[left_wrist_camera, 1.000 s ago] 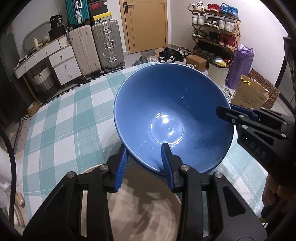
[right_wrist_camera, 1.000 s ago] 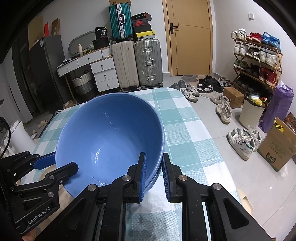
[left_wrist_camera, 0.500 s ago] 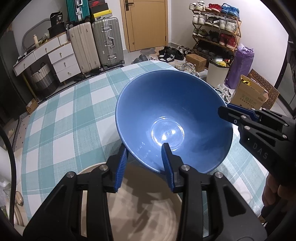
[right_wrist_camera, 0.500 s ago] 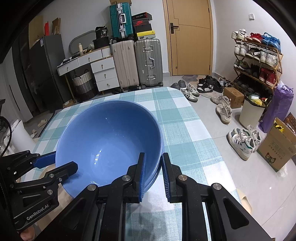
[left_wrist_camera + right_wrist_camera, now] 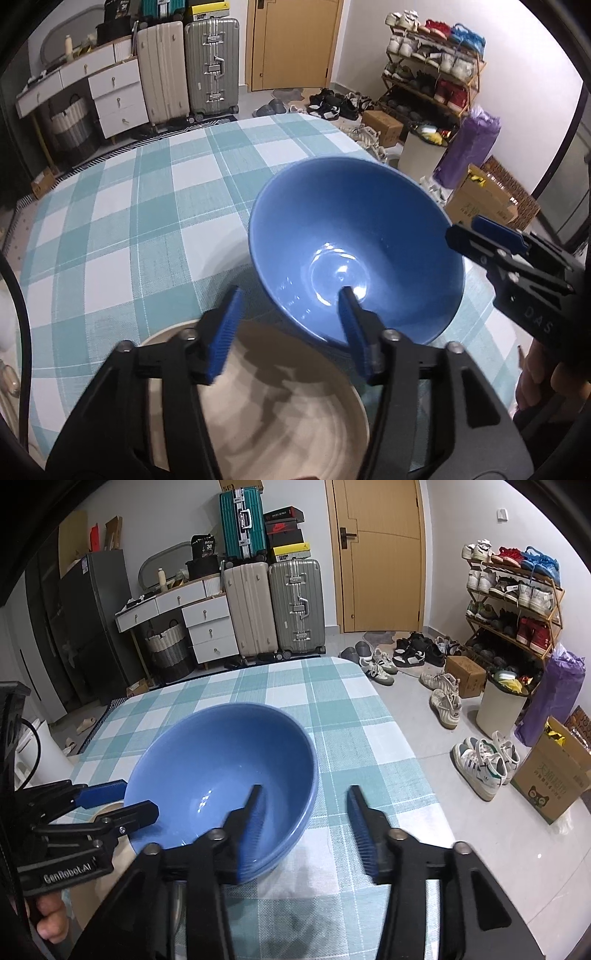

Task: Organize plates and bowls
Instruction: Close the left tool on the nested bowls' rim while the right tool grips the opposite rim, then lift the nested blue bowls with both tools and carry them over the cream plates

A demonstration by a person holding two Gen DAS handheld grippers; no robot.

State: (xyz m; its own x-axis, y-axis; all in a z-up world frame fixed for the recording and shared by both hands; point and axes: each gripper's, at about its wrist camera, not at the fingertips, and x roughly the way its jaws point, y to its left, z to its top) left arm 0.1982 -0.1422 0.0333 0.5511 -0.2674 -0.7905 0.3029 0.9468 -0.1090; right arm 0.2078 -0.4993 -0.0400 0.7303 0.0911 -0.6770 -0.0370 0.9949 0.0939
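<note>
Item 1. Left gripper (image 5: 290, 326): jaws opening, fingers wide apart where a second ago they pinched the bowl's near wall. One blue pad stands outside the wall, the other over the inside; neither presses on it. The view has slid sideways since then, so the bowl now sits right of centre.

Item 2. Right gripper (image 5: 304, 825): jaws opening, grip on the rim let go. Its left pad is inside the bowl, close against the wall; its right pad stands clear over the cloth. Earlier both were shut on the rim.

Item 3. Blue bowl (image 5: 354, 243): upright on the table, rim lower and more level than a second ago, when it was lifted and tipped. In the right wrist view a second blue rim shows beneath it, so it appears nested in another like it (image 5: 221, 786).

Item 4. Beige plate (image 5: 266, 417): directly under the left gripper, just beside the bowl's near edge, position unchanged.

Item 5. Table (image 5: 122, 206): covered in a teal-and-white checked cloth, rounded far corners.

Item 6. Room, farther off: cardboard boxes (image 5: 554, 775), a purple bag (image 5: 554, 698) and loose shoes on grey floor; shoe rack (image 5: 513, 602) at right; two upright suitcases (image 5: 275, 607) beside white drawers (image 5: 207, 624); a wooden door (image 5: 380, 554) behind.
</note>
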